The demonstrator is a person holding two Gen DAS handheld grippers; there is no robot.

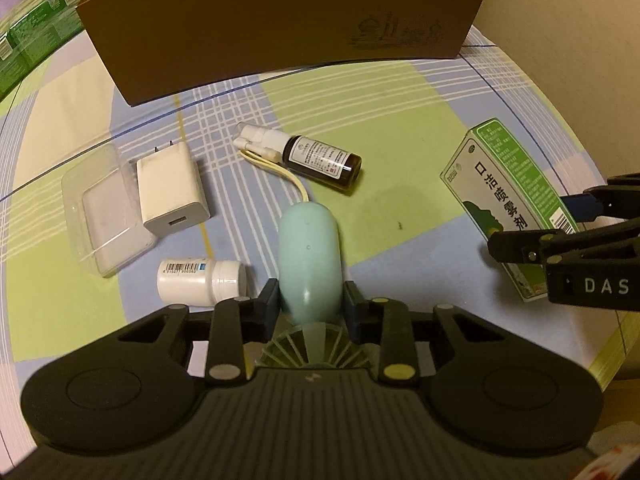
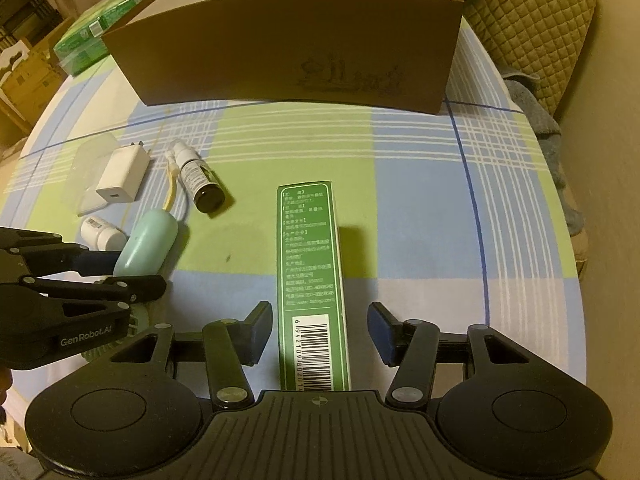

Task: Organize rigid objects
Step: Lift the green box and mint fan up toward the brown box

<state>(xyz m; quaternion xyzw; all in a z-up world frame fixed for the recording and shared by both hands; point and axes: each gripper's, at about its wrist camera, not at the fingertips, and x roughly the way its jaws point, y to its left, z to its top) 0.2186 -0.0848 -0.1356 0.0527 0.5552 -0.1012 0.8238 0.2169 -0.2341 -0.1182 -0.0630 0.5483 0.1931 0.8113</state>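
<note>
Here your left gripper (image 1: 310, 300) has its jaws clamped on the mint case (image 1: 310, 256), near the white bottle (image 1: 200, 282). Your right gripper (image 2: 320, 332) stands released, jaws clear either side of the green box (image 2: 310, 272) lying on the surface (image 2: 420, 184). The cardboard box (image 2: 288, 56) sits far behind.

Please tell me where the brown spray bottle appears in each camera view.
Left wrist view: brown spray bottle lies left of centre, beyond the mint case.
Right wrist view: it lies at centre-left, beside the white charger.
Shared landmark: cardboard box behind it.
</note>
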